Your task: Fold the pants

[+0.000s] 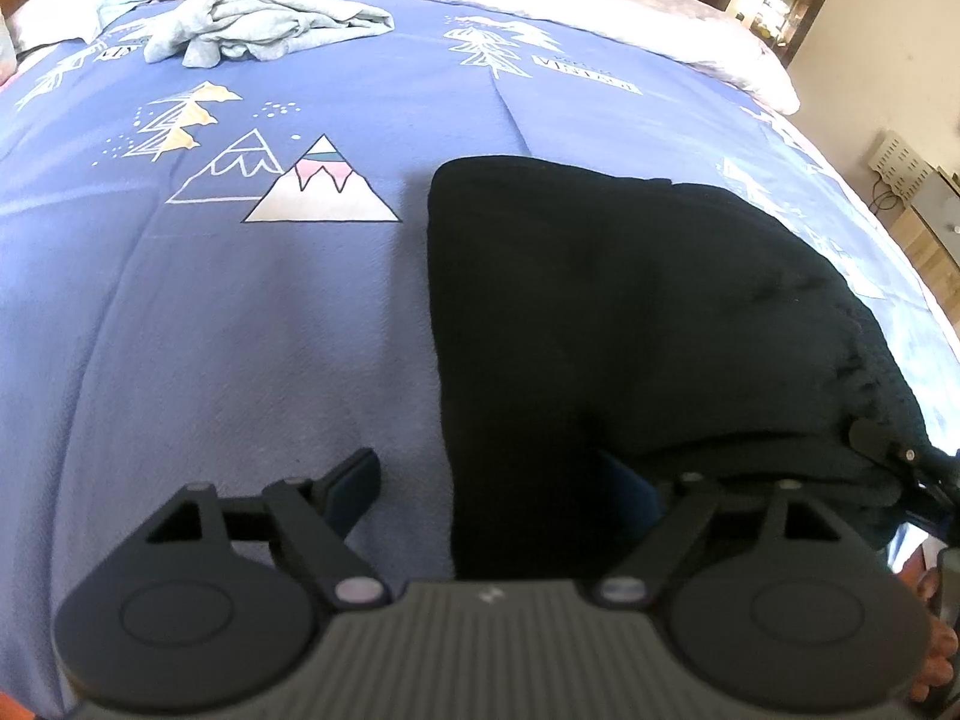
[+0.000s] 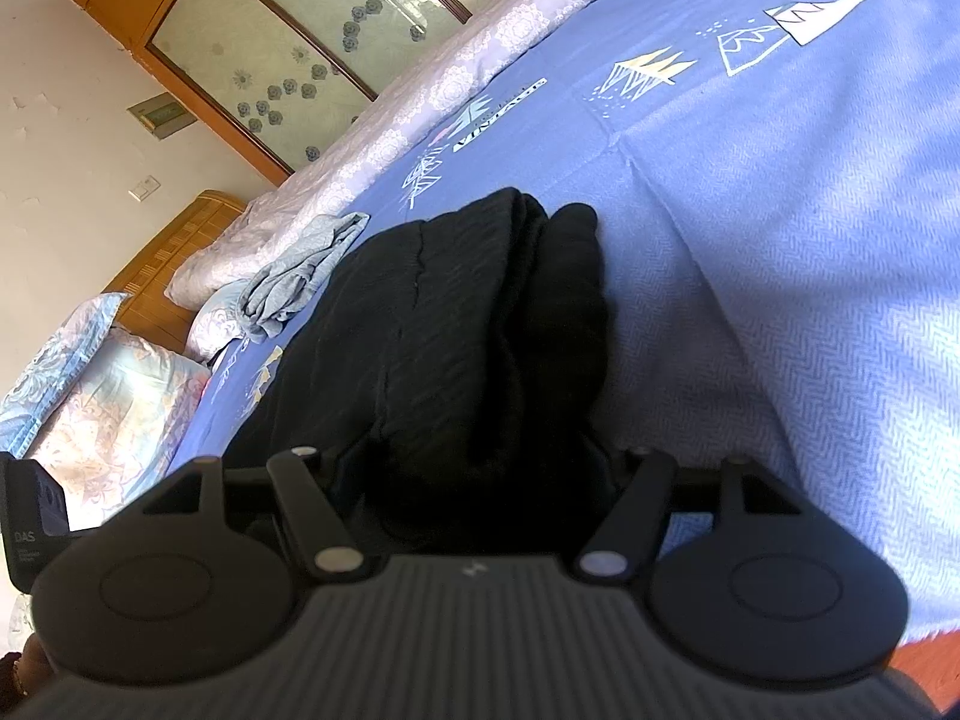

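Blue printed bedspread [image 1: 240, 330] lies open to my left and far side, folded black pants [image 1: 630, 312] near the bed's right edge, my left claw [image 1: 516, 480] spread wide astride their near-left edge, gripping nothing, my right claw [image 2: 474, 480] parted around their near end, grip unclear.

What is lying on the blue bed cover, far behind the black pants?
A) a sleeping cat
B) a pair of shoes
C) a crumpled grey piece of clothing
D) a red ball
C: a crumpled grey garment lies on the blue bed cover, beyond the folded black pants.
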